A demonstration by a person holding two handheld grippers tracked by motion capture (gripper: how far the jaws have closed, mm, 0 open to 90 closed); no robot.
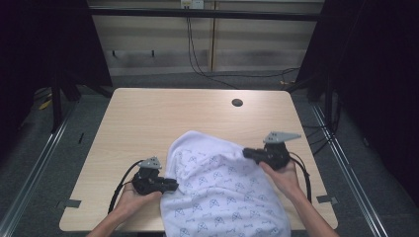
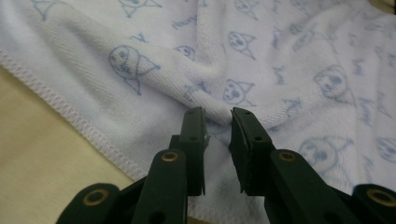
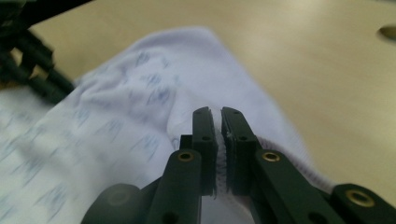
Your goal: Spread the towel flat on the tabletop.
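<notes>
A white towel printed with blue cat faces lies bunched on the near half of the wooden table, and its near end hangs over the front edge. My left gripper lies level at the towel's left edge. In the left gripper view its jaws stand apart, with a ridge of the towel at their tips and no pad pressing on it. My right gripper holds the towel's right edge, lifted a little off the table. In the right gripper view it is shut on the hemmed edge of the towel.
A round cable hole sits in the far right part of the tabletop. The far half of the table is bare wood. Black cables run across the floor behind it. Dark frame posts stand at both sides.
</notes>
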